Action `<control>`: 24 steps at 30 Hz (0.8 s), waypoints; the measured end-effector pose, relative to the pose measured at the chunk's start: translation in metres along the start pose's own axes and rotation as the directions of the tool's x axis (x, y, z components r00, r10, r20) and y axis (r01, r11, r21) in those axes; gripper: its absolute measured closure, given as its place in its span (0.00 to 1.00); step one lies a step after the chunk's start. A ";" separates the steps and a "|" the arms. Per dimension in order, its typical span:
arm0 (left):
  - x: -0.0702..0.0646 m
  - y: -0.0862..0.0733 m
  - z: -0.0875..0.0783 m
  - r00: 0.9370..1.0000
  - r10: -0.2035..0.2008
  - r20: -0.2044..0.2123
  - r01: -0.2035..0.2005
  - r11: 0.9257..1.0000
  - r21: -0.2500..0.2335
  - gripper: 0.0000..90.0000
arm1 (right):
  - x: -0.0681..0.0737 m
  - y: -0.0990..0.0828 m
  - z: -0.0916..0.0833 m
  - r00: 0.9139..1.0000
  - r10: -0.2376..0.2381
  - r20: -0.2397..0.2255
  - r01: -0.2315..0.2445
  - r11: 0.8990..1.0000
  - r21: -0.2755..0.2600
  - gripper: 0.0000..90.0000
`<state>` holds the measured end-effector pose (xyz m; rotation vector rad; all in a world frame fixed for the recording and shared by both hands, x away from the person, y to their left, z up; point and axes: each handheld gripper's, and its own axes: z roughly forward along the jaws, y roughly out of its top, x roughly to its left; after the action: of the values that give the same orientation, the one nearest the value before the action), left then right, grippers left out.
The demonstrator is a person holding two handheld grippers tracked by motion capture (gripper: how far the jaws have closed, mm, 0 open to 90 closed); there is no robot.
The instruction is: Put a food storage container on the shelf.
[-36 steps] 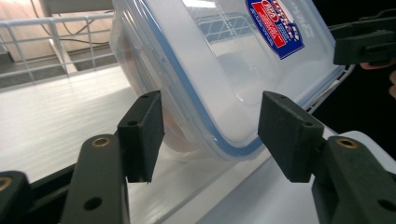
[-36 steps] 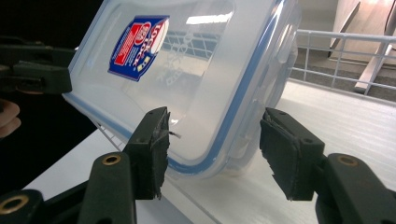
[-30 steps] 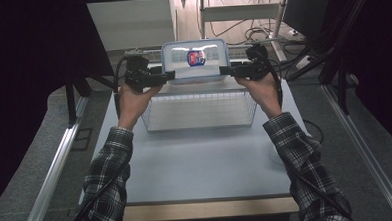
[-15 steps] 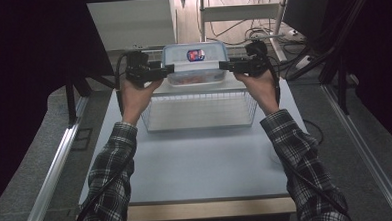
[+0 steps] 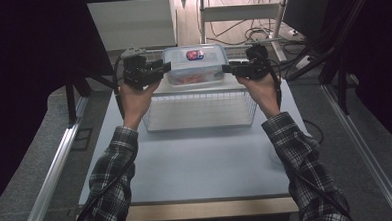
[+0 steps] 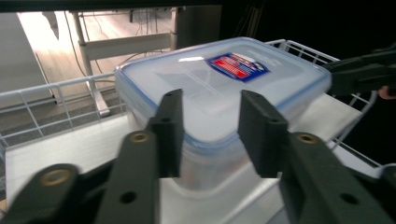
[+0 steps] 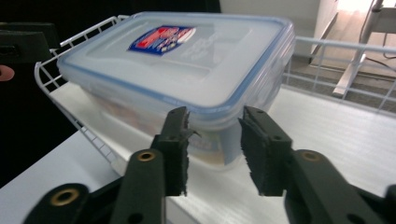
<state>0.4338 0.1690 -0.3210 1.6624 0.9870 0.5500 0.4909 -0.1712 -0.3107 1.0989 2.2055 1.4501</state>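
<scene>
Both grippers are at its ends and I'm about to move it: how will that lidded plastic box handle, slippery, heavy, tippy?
The plastic box looks rigid; its smooth lid may be slippery, so its protruding rim may offer better purchase. Reddish contents show through the wall, so expect some weight. Low and wide, it should resist tipping inside the wire basket.

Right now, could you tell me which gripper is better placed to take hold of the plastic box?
Neither has a clear edge. The left gripper and right gripper flank the plastic box at opposite ends, each open with the box's edge before its jaws. A two-handed grasp looks likeliest.
</scene>
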 end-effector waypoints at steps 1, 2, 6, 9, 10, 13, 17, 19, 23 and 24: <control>-0.001 -0.003 -0.001 1.000 0.011 0.001 -0.011 1.000 0.008 0.78 | 0.000 -0.002 0.000 1.000 -0.006 -0.001 0.006 1.000 0.004 0.75; -0.001 -0.010 0.000 1.000 0.009 0.017 -0.009 0.999 0.033 0.85 | 0.002 -0.005 0.000 1.000 -0.021 0.009 0.021 1.000 0.009 0.79; 0.002 -0.020 0.006 0.999 0.007 0.044 -0.010 0.996 0.084 0.92 | 0.006 -0.009 -0.001 0.999 -0.037 -0.005 0.037 0.999 0.017 0.84; 0.005 -0.023 0.012 1.000 0.005 0.031 -0.009 0.994 0.109 0.92 | 0.010 -0.010 0.000 0.998 -0.057 -0.006 0.058 0.998 0.025 0.84; 0.005 -0.023 0.012 1.000 0.005 0.031 -0.009 0.994 0.109 0.92 | 0.010 -0.010 0.000 0.998 -0.057 -0.006 0.058 0.998 0.025 0.84; 0.008 -0.023 0.017 0.999 -0.009 0.032 0.005 0.992 0.123 0.91 | 0.013 -0.011 0.001 0.998 -0.065 -0.009 0.065 0.997 0.029 0.84; 0.006 -0.024 0.015 0.999 -0.009 0.048 0.003 0.992 0.126 0.89 | 0.015 -0.015 0.002 0.997 -0.074 -0.018 0.074 0.997 0.030 0.83; 0.004 -0.027 0.012 0.998 -0.006 0.065 -0.002 0.992 0.124 0.88 | 0.015 -0.018 0.000 0.997 -0.071 -0.029 0.072 0.997 0.024 0.82; -0.004 -0.038 0.005 0.994 0.000 0.114 -0.014 0.992 0.128 0.77 | 0.020 -0.029 -0.005 0.995 -0.088 -0.045 0.089 0.996 0.024 0.73; -0.008 -0.045 0.001 0.992 0.004 0.124 -0.020 0.992 0.125 0.71 | 0.023 -0.035 -0.008 0.994 -0.104 -0.047 0.105 0.994 0.021 0.68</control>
<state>0.4156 0.1656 -0.3628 1.7934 0.9381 0.3940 0.4559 -0.1670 -0.3337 0.9515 2.2800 1.4223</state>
